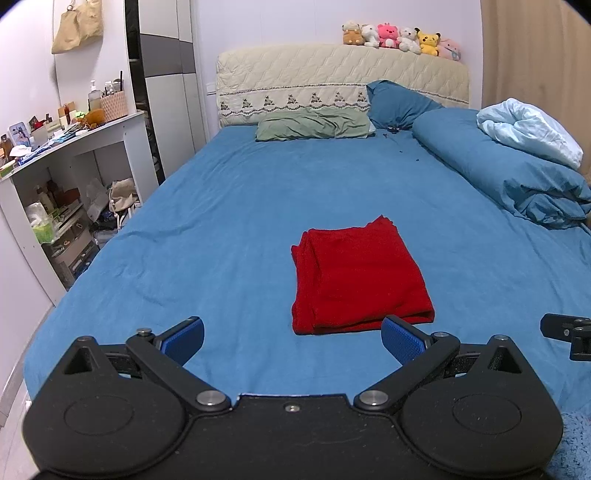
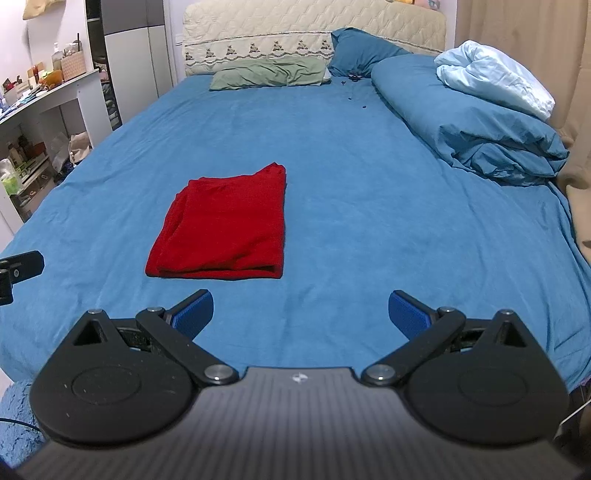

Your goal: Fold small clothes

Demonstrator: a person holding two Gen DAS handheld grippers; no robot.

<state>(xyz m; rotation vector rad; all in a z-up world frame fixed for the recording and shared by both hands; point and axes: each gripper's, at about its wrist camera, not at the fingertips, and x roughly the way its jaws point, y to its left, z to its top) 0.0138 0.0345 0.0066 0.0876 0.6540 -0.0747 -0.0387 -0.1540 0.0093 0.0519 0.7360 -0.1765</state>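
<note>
- Folded garment (image 1: 360,277): solid red, no print.
- Bed sheet (image 1: 229,206): plain mid blue; rolled duvet (image 1: 498,166) the same blue.
- Bundle on duvet (image 1: 528,131): pale blue.
- Flat pillow (image 1: 314,125): sage green; second pillow (image 1: 399,101) dark blue.
- Headboard cover (image 1: 332,79): cream, quilted, with a dark embroidered border.
- Both grippers' pads (image 1: 184,339): blue, ribbed, on black frames.
- Plush toys (image 1: 400,37): tan, white, pink, yellow.

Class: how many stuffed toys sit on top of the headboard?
6, in a row along the headboard's right end: tan, white, pink, white, yellow, pale pink.
</note>
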